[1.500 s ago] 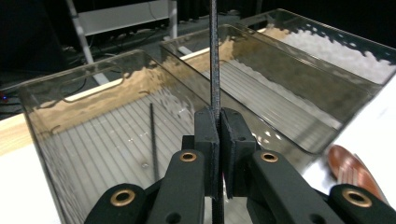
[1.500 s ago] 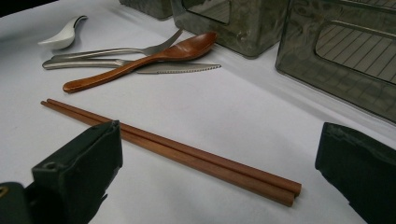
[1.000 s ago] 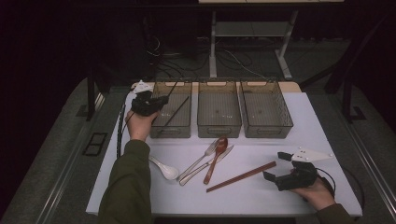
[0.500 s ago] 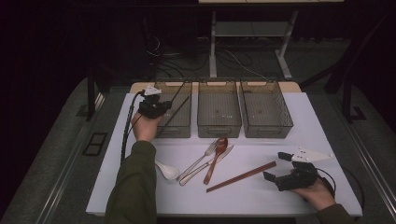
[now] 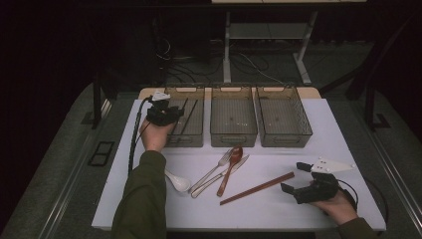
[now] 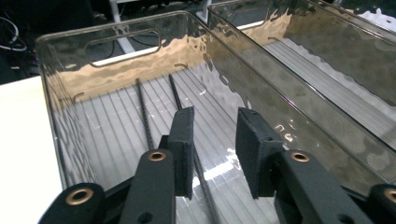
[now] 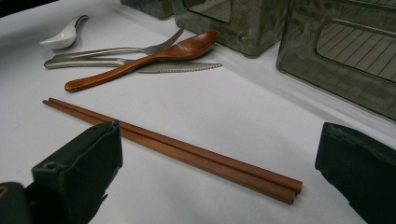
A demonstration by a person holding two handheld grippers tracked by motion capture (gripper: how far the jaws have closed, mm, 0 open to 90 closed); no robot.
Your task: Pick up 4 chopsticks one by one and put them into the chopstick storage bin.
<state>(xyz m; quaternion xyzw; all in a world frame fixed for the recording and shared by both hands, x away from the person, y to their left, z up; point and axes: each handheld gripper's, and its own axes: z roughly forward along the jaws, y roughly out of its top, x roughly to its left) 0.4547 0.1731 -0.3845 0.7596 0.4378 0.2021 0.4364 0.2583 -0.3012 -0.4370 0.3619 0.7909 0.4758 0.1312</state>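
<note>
In the high view the left tongs hover at the upper left of the frame, over the near part of the leftmost bin, one of three clear bins in a row. In the left gripper view, two thin black chopsticks lie lengthwise on that bin's ribbed floor, side by side and slightly apart. The tongs' jaws have just been opening; they stand apart with a modest gap and nothing pinched between the pads, one black stick running beneath them on the bin floor (released, by the look of it).

The right tongs rest low at the lower right of the high view, held in a hand on the white surface. Their jaws gape wide and grip nothing. In the right gripper view a pair of brown wooden chopsticks lies between the two pads, on the surface, untouched by either.

Centre frame in the high view sits a small cluster: a wooden spoon lying across a metal fork and a knife, with a white ceramic spoon just to their left, near the person's green sleeve. The middle bin and right bin stand beside the first.
</note>
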